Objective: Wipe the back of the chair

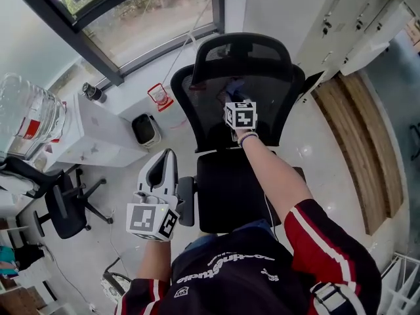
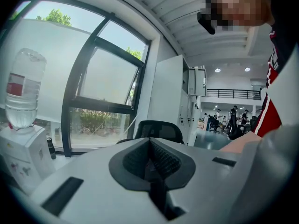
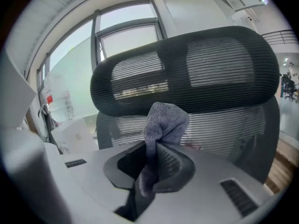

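A black mesh office chair faces me; its backrest and headrest fill the right gripper view. My right gripper is held up against the front of the backrest, shut on a grey cloth that sticks up between its jaws, just short of the mesh. My left gripper hangs low at the chair's left side, by the armrest, jaws closed together with nothing in them. In the left gripper view the chair's headrest shows beyond the gripper.
A water dispenser with a large bottle stands at the left by the window. A small black bin sits beside it. Another black chair is at the lower left. White cabinets stand at the right.
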The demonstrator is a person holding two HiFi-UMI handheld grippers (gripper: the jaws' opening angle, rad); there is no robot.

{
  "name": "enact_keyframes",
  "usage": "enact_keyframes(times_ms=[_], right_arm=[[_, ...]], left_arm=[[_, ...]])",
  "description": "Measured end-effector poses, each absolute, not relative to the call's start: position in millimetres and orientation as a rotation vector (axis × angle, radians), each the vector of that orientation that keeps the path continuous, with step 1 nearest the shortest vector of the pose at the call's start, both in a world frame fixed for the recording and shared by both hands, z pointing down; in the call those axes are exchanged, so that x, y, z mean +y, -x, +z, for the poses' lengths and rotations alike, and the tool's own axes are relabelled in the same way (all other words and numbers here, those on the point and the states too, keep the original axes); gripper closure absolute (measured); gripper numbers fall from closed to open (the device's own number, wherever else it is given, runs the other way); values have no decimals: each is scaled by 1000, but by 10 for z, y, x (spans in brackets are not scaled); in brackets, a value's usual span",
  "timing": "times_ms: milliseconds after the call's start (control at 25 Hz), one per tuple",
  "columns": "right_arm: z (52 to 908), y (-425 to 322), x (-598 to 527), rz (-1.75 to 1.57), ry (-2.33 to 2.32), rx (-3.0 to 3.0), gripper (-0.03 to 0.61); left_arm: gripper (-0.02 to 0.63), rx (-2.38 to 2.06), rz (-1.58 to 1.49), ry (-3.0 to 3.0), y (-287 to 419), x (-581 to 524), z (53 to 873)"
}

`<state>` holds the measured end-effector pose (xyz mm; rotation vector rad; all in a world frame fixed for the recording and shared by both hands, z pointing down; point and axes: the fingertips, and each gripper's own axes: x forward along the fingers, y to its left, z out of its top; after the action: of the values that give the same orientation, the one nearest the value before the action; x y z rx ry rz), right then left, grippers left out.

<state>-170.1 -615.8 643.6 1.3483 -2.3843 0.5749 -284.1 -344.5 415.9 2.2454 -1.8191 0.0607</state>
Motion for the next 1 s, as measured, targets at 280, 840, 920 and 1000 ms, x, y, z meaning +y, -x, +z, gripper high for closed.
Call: enact_keyframes(times_ms=[280, 840, 920, 1000], right_arm=[[6426, 2808, -5888, 564, -1167, -2470, 520], [6220, 2663, -5323, 515, -981, -2603, 520], [6239, 2169, -5330, 505, -1052, -2576, 520], [6264, 1612, -5372, 504, -1145, -2539, 520]], left_arm=[[591, -1818, 63, -2238, 3017, -3297, 4173], [591, -1812, 45, -2256, 3018, -3329, 4152], [591, -1794, 40, -2277, 2856, -3377, 4151], [591, -1774, 36, -2298, 2679, -3425, 4145]])
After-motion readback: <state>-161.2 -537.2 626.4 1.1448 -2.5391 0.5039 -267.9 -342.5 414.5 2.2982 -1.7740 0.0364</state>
